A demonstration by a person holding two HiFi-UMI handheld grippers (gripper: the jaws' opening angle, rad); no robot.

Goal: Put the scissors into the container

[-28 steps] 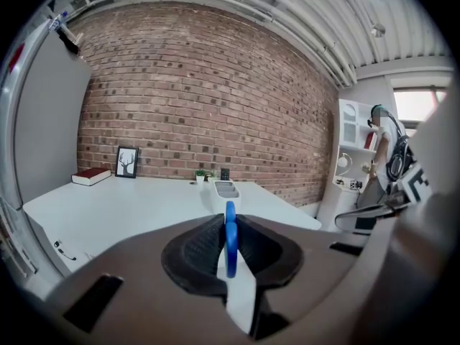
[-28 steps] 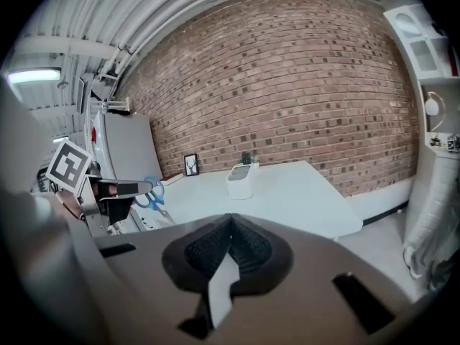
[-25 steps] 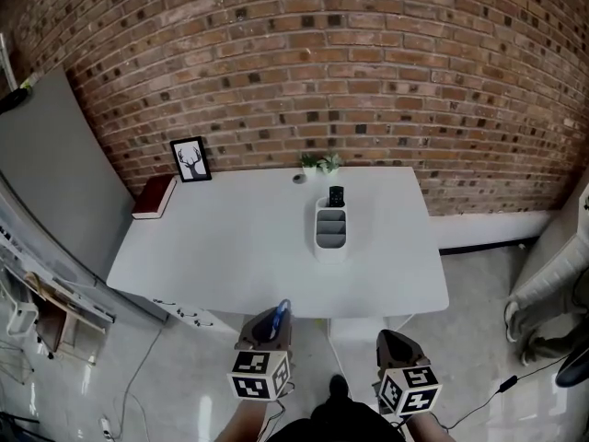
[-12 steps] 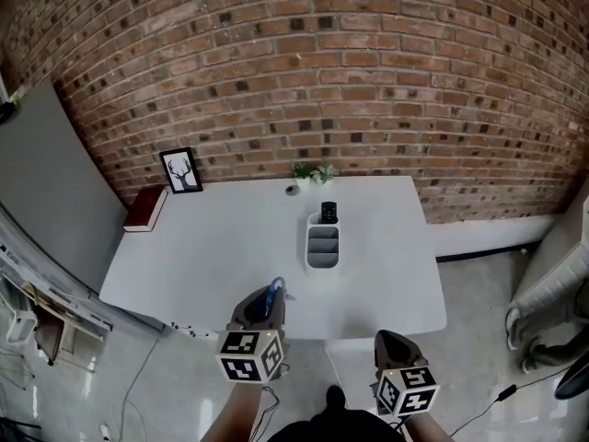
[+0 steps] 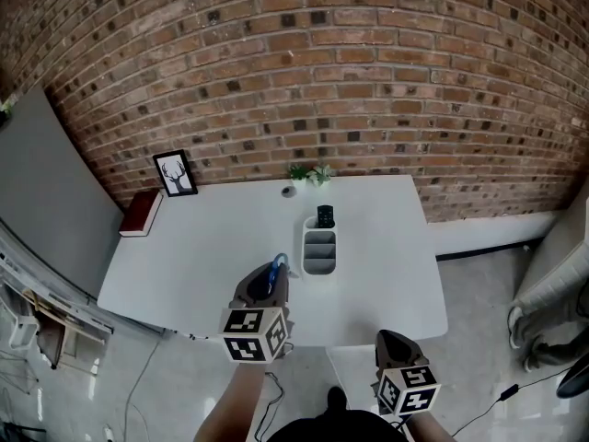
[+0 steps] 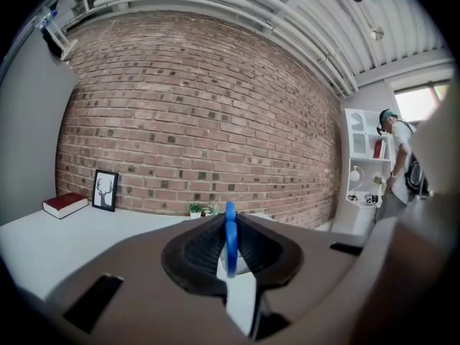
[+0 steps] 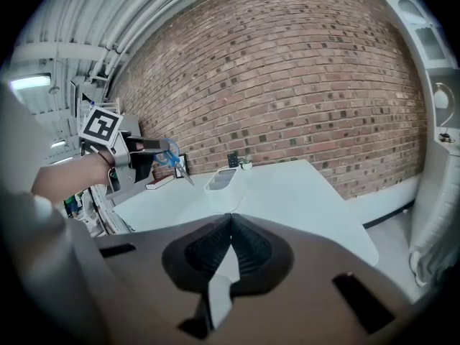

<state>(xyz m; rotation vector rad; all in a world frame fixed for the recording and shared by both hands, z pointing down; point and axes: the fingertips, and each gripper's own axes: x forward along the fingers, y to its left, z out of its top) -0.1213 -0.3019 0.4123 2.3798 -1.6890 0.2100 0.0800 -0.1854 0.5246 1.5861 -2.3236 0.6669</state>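
left gripper (image 5: 269,288) is held out ahead and raised, its jaws clamped on the blue scissors (image 6: 230,237); right gripper (image 5: 394,346) sits low, close to the body, jaws pressed together with nothing between them.
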